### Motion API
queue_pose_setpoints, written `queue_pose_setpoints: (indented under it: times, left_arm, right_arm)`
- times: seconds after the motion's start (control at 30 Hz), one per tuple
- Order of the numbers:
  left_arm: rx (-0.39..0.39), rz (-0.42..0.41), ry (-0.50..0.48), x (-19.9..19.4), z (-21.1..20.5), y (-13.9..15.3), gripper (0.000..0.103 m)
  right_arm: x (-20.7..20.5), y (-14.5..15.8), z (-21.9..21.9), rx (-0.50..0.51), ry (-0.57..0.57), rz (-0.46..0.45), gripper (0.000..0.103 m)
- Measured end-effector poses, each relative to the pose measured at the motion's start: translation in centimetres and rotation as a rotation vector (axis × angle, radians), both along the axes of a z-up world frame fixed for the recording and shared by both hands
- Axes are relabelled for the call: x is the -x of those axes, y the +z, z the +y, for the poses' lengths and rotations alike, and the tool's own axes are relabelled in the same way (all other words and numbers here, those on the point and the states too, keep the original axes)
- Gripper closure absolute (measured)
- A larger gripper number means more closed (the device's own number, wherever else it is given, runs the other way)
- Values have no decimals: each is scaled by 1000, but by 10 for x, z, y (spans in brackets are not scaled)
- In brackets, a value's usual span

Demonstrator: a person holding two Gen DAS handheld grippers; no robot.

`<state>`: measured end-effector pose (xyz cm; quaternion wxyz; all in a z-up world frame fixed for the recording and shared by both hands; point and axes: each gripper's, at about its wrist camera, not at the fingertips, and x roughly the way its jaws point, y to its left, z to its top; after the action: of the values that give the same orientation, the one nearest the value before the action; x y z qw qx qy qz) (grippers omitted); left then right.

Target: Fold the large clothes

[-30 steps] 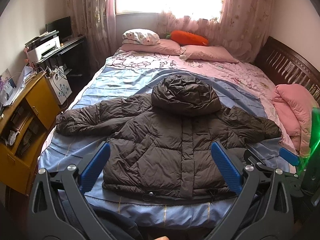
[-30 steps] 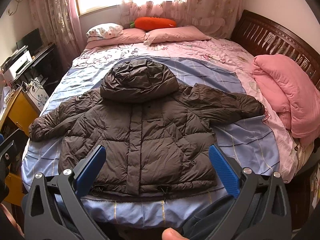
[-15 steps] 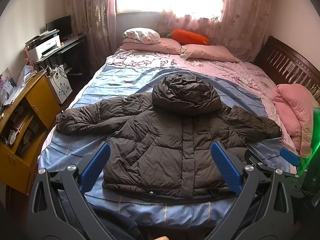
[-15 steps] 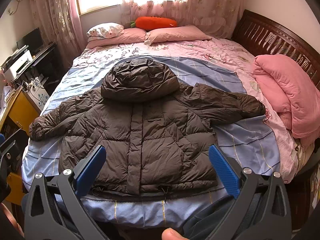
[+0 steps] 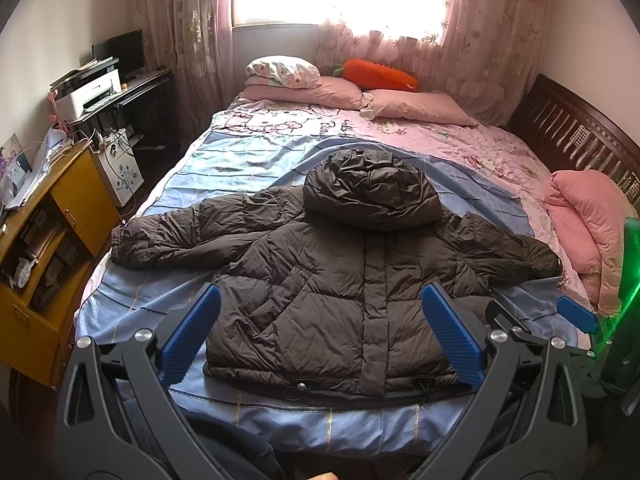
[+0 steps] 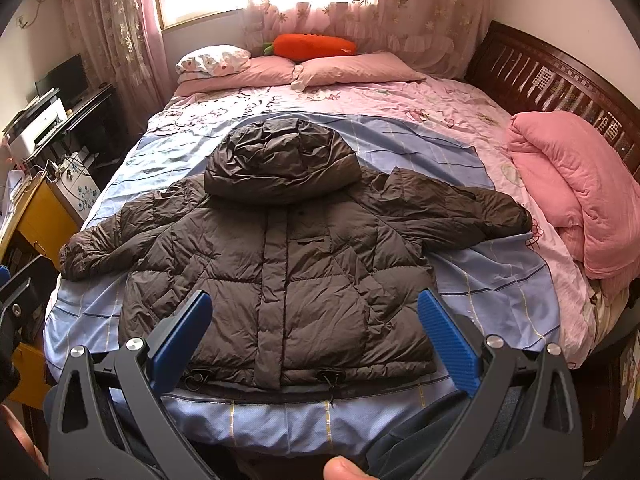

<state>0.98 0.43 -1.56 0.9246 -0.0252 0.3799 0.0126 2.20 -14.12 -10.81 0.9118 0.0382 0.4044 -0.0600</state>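
A dark brown hooded puffer jacket (image 5: 340,280) lies flat, front up, on the blue sheet of the bed (image 5: 240,160), sleeves spread to both sides and hood toward the pillows. It also shows in the right wrist view (image 6: 288,264). My left gripper (image 5: 320,336) is open and empty, held above the jacket's hem near the foot of the bed. My right gripper (image 6: 314,336) is open and empty, also above the hem. The right gripper shows at the right edge of the left wrist view (image 5: 576,320).
A folded pink quilt (image 6: 576,192) lies on the bed's right side by the dark wooden bed rail (image 6: 560,76). Pink pillows (image 5: 412,104) and a carrot plush (image 5: 376,74) are at the head. A yellow cabinet (image 5: 44,256) and a desk with a printer (image 5: 88,94) stand left.
Both grippers have stayed open; the views shifted only slightly, with the jacket unmoved on the bed.
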Motion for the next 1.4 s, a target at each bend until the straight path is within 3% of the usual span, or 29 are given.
queue_pose_setpoints:
  times: [0.87,1.03,1.23,1.3,1.4]
  left_arm:
    - [15,1,2,-5,5,-3,2]
    - [217,57,-2,-54,42,-19,2]
    - [148,151,161,-150,66,-47,2]
    - [135,202,167,-182,65,-66,2]
    - [44,209,205,-213,63,-99,2]
  right_arm:
    - [-8,-7,4,-27,26,17,1]
    - [-75,-32,-24,-222,133,95,1]
    - [-178,-68,-38,-317,155,211,1]
    - [-219,-88,-37,-407,191,262,1]
    - [-267,-121,-35,-510,175,334,1]
